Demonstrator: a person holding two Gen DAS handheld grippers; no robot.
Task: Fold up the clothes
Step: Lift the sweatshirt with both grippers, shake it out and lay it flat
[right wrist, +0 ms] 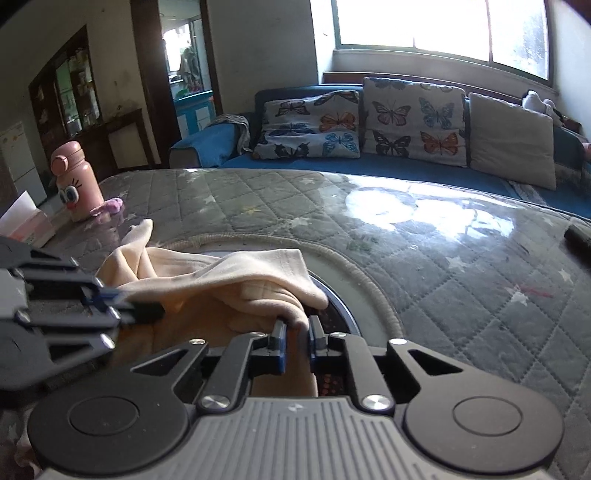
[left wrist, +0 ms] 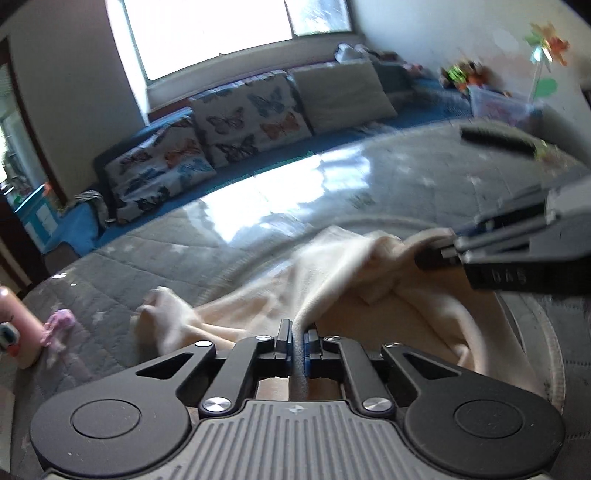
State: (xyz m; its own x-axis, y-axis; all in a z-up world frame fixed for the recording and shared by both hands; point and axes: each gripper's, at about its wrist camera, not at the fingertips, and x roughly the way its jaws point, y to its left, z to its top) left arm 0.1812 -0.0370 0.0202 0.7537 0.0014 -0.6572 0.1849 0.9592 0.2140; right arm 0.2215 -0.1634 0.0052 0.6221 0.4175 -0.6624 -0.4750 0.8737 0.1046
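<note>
Cream garment (left wrist: 332, 280) lies bunched on the counter (left wrist: 147, 254), which has a grey quilted, star-print cover w/ a glossy clear sheet on top. Cloth sits partly over a round disc w/ a rope-like rim (right wrist: 354, 273) set in the counter, near the front edge.

Left tool (left wrist: 298, 334): jaws nearly together, clamped on a ridge of the cream garment that runs up & away from the tips. In the right wrist view the left tool (right wrist: 110, 299) comes in from the left, its tips at the garment edge.

Right tool (right wrist: 295, 328): jaws closed down on a thick fold of the same garment, small gap filled w/ cloth. In the left wrist view the right tool (left wrist: 439, 254) enters from the right, tips pinching a raised corner of the fabric. Fabric between the two tools is lifted a bit, draped & creased; the rest rests on the counter. One loose end of cloth (right wrist: 142, 229) trails toward the far left.

Other stuff: pink bottle w/ cartoon eyes (right wrist: 75, 181) stands at the counter's far-left corner, small purple-pink item (right wrist: 110, 206) just beside it. Dark flat object (right wrist: 578, 238) lies at the right edge, well apart from the garment. Behind the counter: blue sofa (right wrist: 207, 147) w/ butterfly-print cushions (right wrist: 413, 122) & a plain beige cushion (right wrist: 513, 140), bright window (right wrist: 436, 26) above.
</note>
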